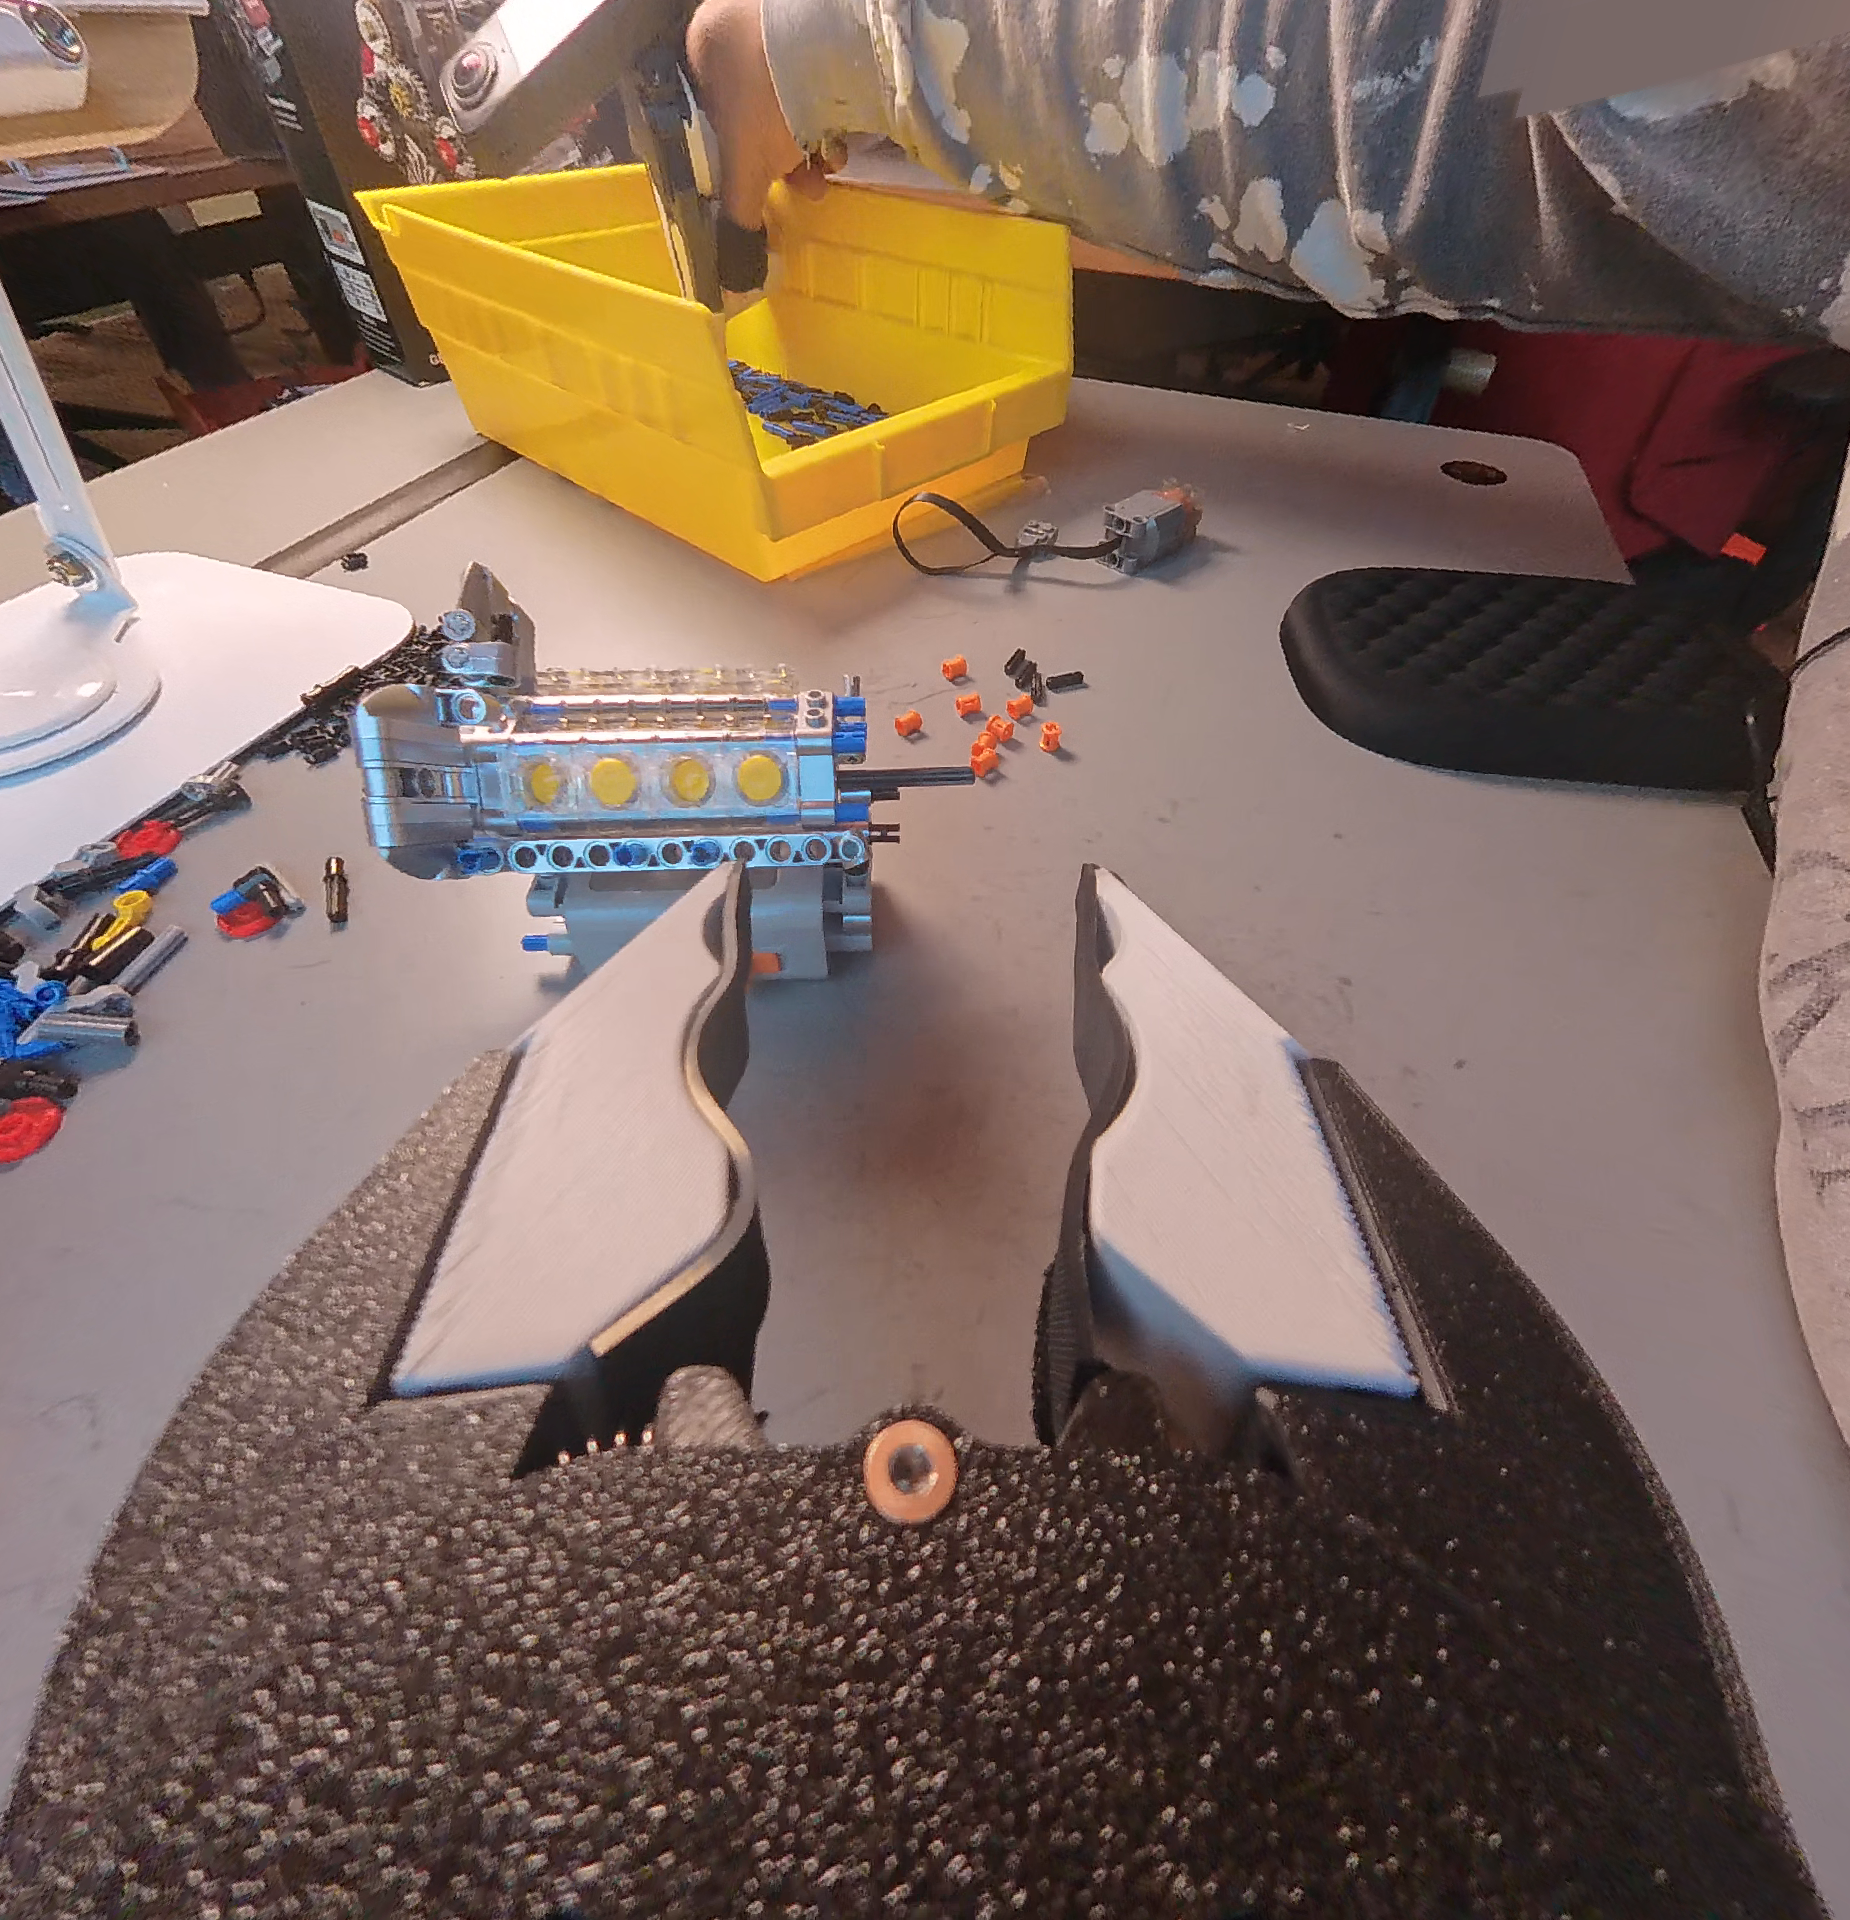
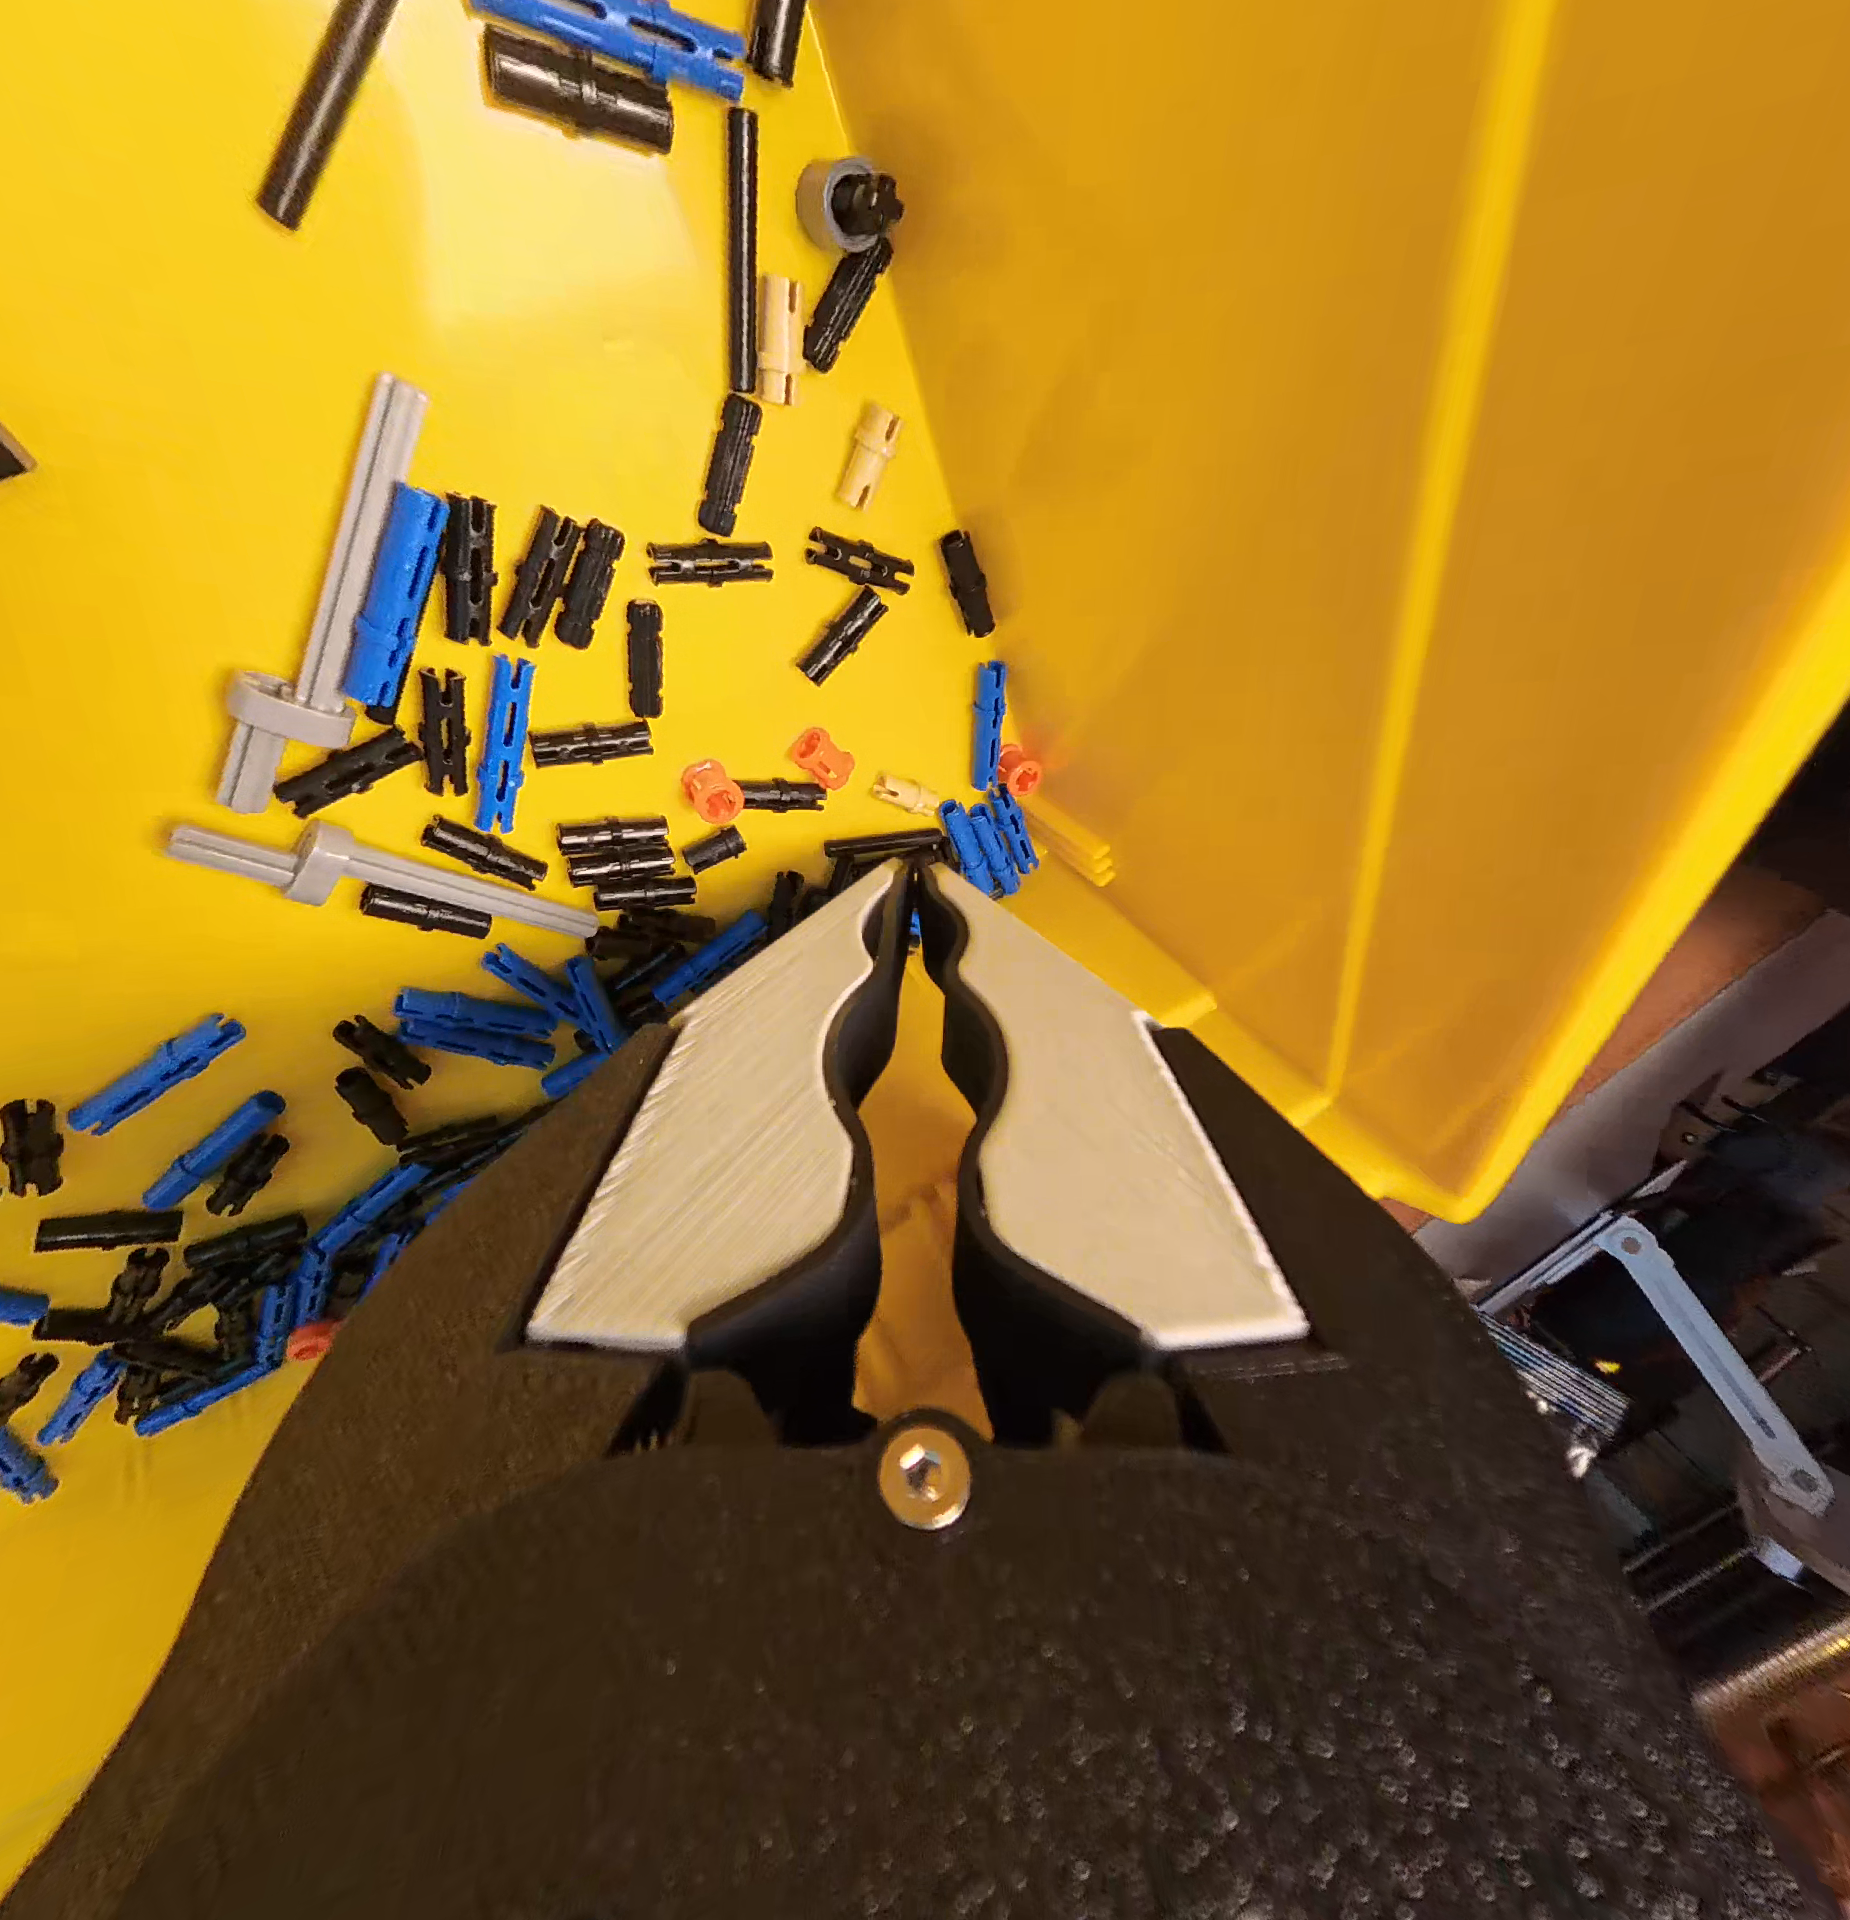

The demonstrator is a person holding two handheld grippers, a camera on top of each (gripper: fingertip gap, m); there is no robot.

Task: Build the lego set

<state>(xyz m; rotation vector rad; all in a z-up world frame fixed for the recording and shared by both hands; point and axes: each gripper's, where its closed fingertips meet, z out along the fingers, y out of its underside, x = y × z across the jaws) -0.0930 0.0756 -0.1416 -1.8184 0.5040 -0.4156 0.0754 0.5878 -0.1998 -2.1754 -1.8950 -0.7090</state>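
Left hand-held gripper point(image 1: 905, 883): fingers spread wide with nothing between them, hovering low over the grey counter point(image 1: 1264, 935) at the centre of the left wrist view; its left fingertip overlaps the base of the brick-built engine model point(image 1: 630, 790) in the picture, and contact cannot be told.
Right hand-held gripper point(image 2: 913, 871): inside the yellow bin point(image 2: 1316, 520), tips pressed almost together at the centre of the right wrist view, at the corner where floor meets wall. A sliver of blue shows in the narrow gap, but whether a pin is pinched cannot be told.
Bin contents: black pins point(image 2: 609, 842) and blue pins point(image 2: 988, 836) lie crowded around the tips, with grey axle parts point(image 2: 329, 862) to the left and orange bushes point(image 2: 713, 784) just above.
On the counter: loose orange bushes point(image 1: 988, 727) right of the model, a small grey motor with a cable point(image 1: 1139, 525) near the bin, and mixed parts point(image 1: 90, 956) at the left edge.
Risk, grip: the pins are small, round and slippery, so a tip-only pinch may shoot one out or catch two at once.
Risk, bin: pressing into the corner may jam the tips against the wall or shove the light bin.
Risk, model: the spread left fingers sit close enough that a small drift could nudge the model and push it into the bushes.
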